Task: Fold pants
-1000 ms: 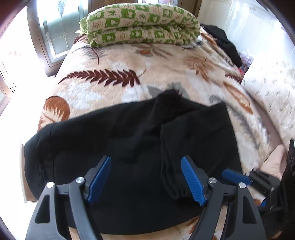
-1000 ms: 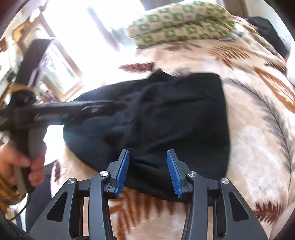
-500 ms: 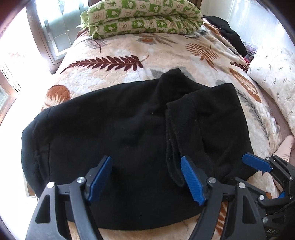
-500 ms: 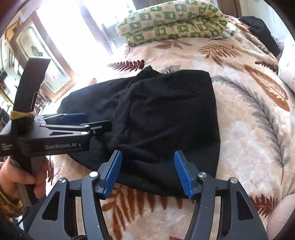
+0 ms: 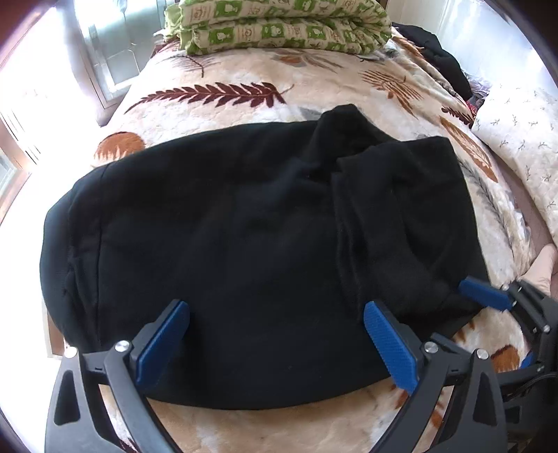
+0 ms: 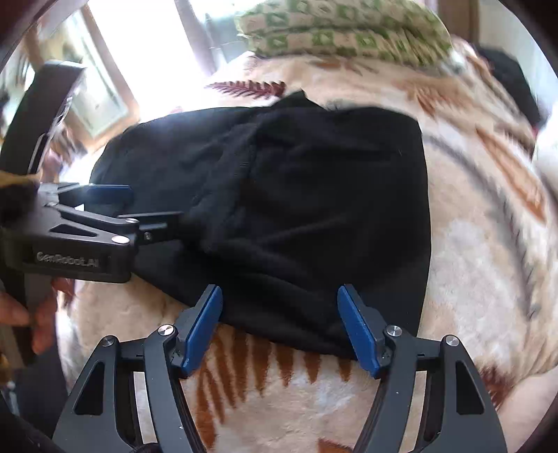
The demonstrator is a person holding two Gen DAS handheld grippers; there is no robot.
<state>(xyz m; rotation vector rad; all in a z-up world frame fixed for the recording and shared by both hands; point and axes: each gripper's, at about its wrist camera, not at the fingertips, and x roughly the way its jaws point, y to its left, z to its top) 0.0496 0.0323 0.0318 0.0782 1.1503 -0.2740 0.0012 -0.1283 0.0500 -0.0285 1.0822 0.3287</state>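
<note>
Pants (image 5: 226,244) black, folds hard to read; left tool (image 5: 275,334) and right tool (image 6: 279,324) spread

Black left claw (image 5: 277,339) with blue pads (image 5: 390,350), silver screws, "GenRobot.AI" lettering.

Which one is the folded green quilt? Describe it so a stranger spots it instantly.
Start at the bed with the leaf-print blanket. Past the black pants spread across it, at the far end by the window, lies the folded green quilt. It alone carries a green-and-cream checked pattern, stacked in thick layers.
</note>
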